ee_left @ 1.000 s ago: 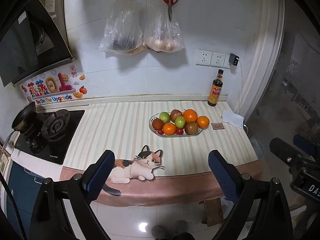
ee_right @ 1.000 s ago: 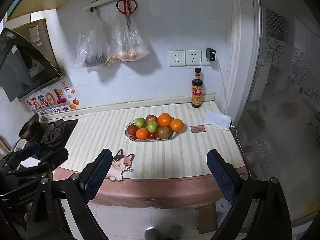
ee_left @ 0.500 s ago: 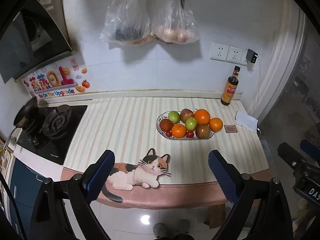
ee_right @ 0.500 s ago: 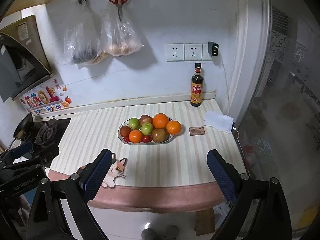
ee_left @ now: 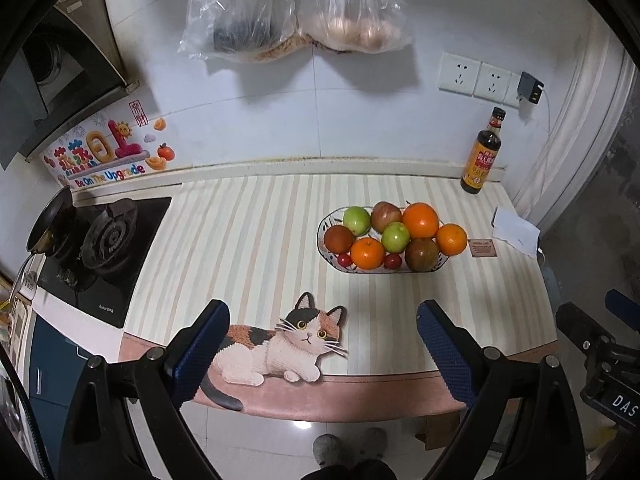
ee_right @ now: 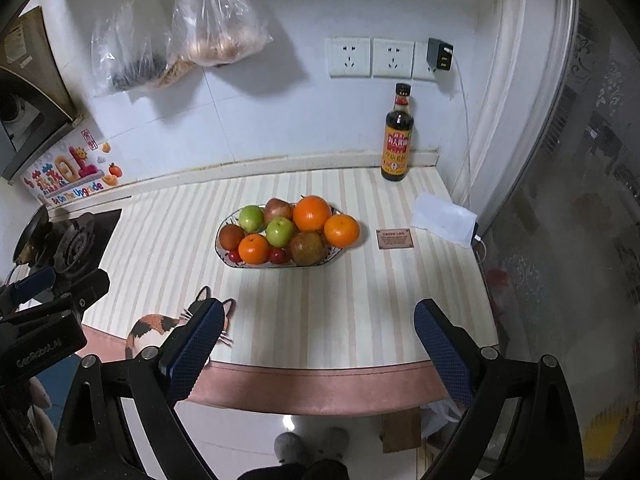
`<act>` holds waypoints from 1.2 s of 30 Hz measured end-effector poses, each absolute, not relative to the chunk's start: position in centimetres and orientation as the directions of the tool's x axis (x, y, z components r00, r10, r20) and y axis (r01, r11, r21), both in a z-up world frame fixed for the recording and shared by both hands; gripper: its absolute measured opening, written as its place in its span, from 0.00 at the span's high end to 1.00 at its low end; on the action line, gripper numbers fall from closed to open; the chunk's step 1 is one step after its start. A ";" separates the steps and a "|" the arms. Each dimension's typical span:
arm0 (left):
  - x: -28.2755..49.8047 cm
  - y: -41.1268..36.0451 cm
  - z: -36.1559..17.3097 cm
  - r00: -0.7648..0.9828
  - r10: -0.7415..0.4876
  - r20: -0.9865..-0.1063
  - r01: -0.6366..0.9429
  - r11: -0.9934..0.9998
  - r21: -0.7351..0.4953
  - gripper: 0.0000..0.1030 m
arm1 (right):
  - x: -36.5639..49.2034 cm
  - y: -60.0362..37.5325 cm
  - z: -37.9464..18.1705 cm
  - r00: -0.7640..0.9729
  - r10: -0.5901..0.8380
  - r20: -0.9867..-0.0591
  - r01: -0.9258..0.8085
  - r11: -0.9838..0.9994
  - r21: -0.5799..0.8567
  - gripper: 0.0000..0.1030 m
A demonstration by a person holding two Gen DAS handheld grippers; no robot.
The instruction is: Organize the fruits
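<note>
Wall: white tiles [ee_left: 248,120], lit from above, with shadows under 2 hanging plastic bags [ee_left: 240,12].
Sockets: 2 white outlets [ee_right: 370,57] on the wall above the worktop's back right corner, a dark charger [ee_right: 439,54] plugged in just beside them.
Sticker: a colourful strip [ee_left: 100,156] low on the wall by the back left corner.
Worktop: pale striped cover [ee_right: 320,300] with a pink front edge.
Hob: black gas burner [ee_left: 108,236] at the left edge.
Range hood: dark, upper left [ee_left: 44,68].
Floor: glossy pale tiles [ee_left: 280,428].
Right side: frosted patterned glass [ee_right: 580,208].
</note>
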State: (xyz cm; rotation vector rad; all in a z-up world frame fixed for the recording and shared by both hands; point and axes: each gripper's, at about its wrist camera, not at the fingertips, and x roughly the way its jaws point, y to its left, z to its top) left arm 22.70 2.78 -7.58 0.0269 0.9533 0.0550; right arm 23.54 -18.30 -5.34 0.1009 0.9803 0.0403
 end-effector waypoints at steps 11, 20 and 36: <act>23.2 2.5 -8.2 0.558 0.062 -0.827 -0.052 0.998 0.040 0.07 | 24.1 -19.0 -6.1 0.537 0.098 -0.838 0.005 0.993 0.119 0.05; 23.0 2.0 -8.1 0.561 0.080 -0.824 -0.058 0.997 0.057 0.01 | 24.1 -19.1 -6.0 0.540 0.103 -0.835 -0.002 0.993 0.121 0.05; 22.6 1.6 -7.9 0.562 0.070 -0.824 -0.049 0.997 0.052 0.01 | 23.8 -19.3 -6.0 0.537 0.111 -0.836 0.000 0.991 0.132 0.05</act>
